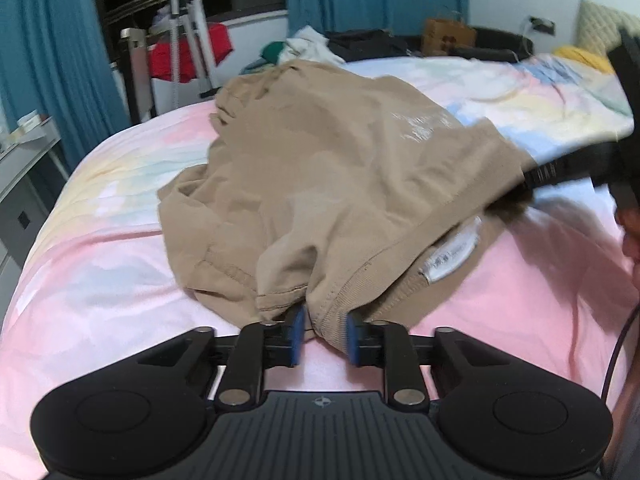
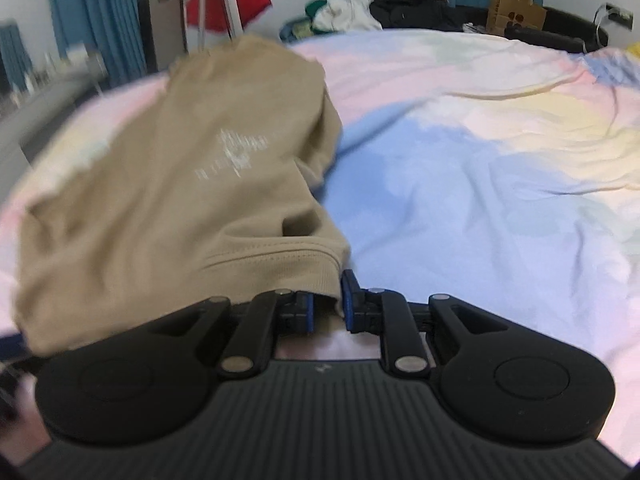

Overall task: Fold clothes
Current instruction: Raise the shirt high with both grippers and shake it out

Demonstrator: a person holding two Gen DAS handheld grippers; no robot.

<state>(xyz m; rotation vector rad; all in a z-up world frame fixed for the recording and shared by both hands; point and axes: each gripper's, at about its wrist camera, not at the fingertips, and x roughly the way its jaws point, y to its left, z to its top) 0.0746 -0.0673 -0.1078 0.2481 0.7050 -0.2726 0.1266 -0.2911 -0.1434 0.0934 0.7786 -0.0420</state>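
shirt: tan tee (image 1: 320,184), crumpled on bed (image 1: 100,280)
L gripper (image 1: 321,336): jaws pinching tee collar
R gripper (image 2: 326,308): jaws pinching tee hem

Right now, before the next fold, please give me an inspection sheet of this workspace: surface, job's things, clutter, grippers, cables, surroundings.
Surface: bed with pastel bedsheet, wrinkled.
Job's things: tan T-shirt, crumpled, partly lifted off the sheet; white print faces up, neck label visible.
Clutter: pile of clothes and paper bag at the far edge of the bed.
Grippers: left gripper holds the ribbed collar between its pads; right gripper holds a hemmed edge.
Cables: one dark cable hangs at the right edge of the left wrist view.
Surroundings: blue curtains, white tripod, red cloth behind it.
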